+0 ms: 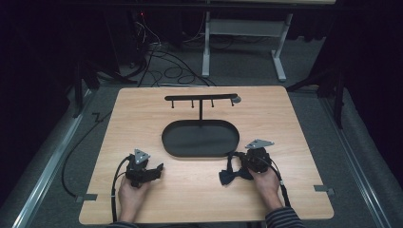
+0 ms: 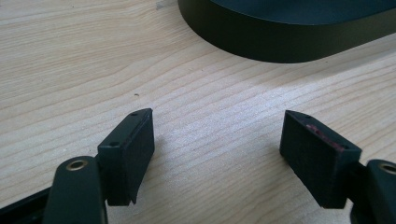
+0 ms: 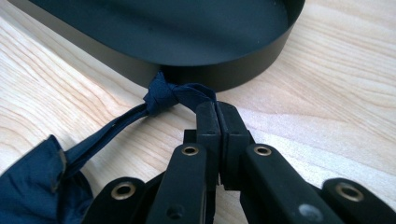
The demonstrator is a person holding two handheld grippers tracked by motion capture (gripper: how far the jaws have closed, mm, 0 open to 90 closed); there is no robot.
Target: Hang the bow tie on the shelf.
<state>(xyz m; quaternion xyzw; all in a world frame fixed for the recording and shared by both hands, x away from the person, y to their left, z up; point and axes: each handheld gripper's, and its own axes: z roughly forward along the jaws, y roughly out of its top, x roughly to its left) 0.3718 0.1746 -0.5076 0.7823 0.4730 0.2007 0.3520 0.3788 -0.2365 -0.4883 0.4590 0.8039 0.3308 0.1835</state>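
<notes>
A dark navy bow tie (image 1: 234,174) lies on the wooden table at the front right, its strap (image 3: 112,128) running up to a knot (image 3: 161,95) beside the tray wall. My right gripper (image 1: 247,159) is shut on the strap just past that knot, seen close in the right gripper view (image 3: 217,109). My left gripper (image 1: 157,168) rests at the front left, open, with bare wood between its pads (image 2: 135,154) in the left gripper view. A black oval tray (image 1: 200,138) with an upright hook rack (image 1: 201,98) stands mid-table, between and beyond both grippers.
The tray wall (image 3: 210,70) sits right against the knot, and the tray's rounded end (image 2: 280,42) lies ahead of the left jaws. Cables trail from both grippers toward the table's front edge. Table legs and floor cables lie beyond the table.
</notes>
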